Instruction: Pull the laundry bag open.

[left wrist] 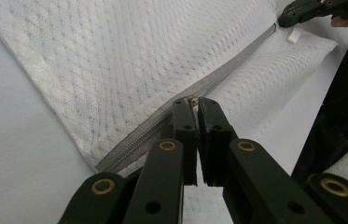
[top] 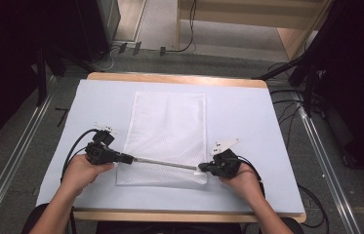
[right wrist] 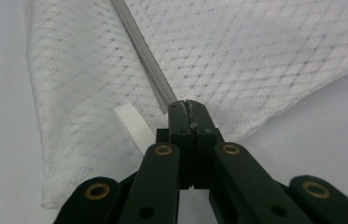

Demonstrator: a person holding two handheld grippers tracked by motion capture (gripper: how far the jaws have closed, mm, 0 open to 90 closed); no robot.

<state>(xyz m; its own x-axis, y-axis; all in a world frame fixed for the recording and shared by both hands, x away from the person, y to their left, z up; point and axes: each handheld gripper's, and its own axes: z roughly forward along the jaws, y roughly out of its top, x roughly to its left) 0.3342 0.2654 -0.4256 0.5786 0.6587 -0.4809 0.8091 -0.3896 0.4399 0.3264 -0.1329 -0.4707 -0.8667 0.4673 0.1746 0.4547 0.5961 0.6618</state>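
Jaws clamped on zipper (top: 165, 164), mesh bag (top: 167, 126) near edge

White mesh bag on a pale blue table cover

The mesh bag (top: 167, 136) is white, with a fine diamond weave pattern, and its zipper (top: 165, 163) along the near edge is grey, with a small brass-coloured pull (left wrist: 193, 99). A small white ribbed tab (right wrist: 133, 125) sits at the right end of the zipper. The left gripper (top: 127, 158) and the right gripper (top: 203, 168) are black, with brass-coloured rivets. The table cover (top: 248, 126) is pale blue, and the table edge (top: 179, 79) is light wood.
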